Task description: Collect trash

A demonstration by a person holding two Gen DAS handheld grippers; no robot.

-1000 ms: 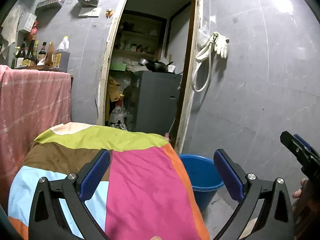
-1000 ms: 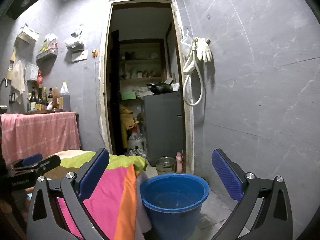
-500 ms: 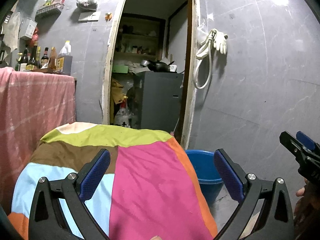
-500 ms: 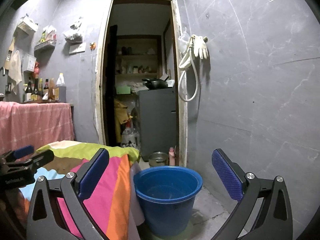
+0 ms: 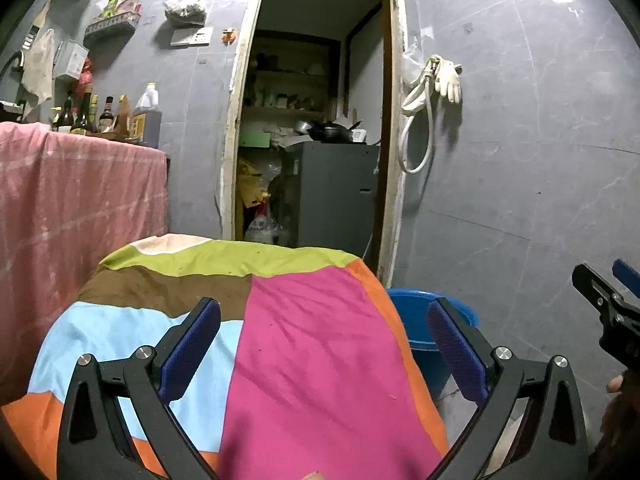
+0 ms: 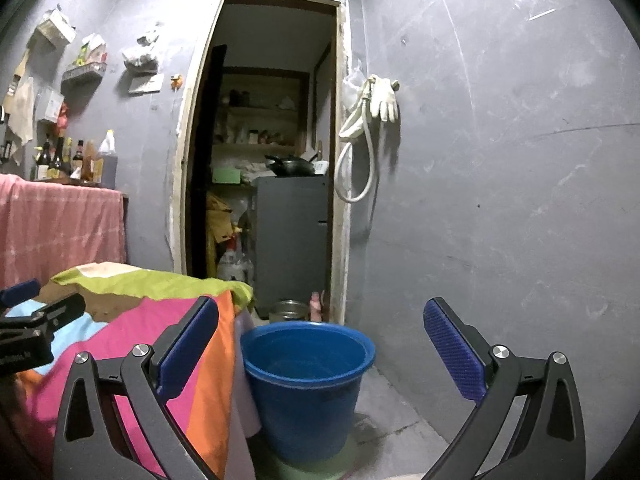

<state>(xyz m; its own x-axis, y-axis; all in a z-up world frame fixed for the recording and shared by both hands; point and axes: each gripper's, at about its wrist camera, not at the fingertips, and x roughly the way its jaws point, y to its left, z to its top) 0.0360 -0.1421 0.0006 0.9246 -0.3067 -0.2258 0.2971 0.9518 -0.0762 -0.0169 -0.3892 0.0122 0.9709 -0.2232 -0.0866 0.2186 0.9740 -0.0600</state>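
Both views have lifted slightly. Your left gripper, jaws spread, empty, over patchwork cloth; your right gripper, likewise, above blue bucket beside it.

blue bucket: mostly hidden behind patchwork cloth in left wrist view, base out of sight | right gripper: cut off at right frame edge | shelf items inside doorway: too dim and small to identify | bottles at left: labels unreadable
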